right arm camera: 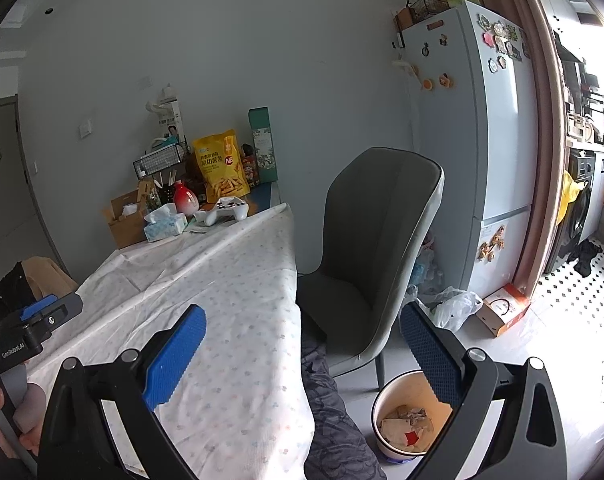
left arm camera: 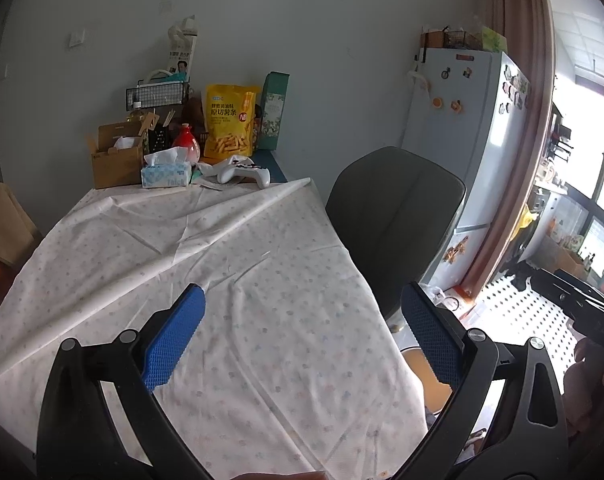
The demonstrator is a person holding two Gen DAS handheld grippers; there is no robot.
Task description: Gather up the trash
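Both grippers, left gripper (left arm camera: 302,336) and right gripper (right arm camera: 302,344), are spread wide and hold nothing. The table (left arm camera: 229,264) looks clean, so any leftover scrap should go in the bin (right arm camera: 382,396).

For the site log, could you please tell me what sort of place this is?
Probably a home dining corner: a clothed table with a chair, a magnet-covered fridge, and a bin on the floor.

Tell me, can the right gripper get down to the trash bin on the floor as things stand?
Probably yes. The right gripper is open and empty, and the trash bin sits uncovered on the floor beside the chair, nothing between them.
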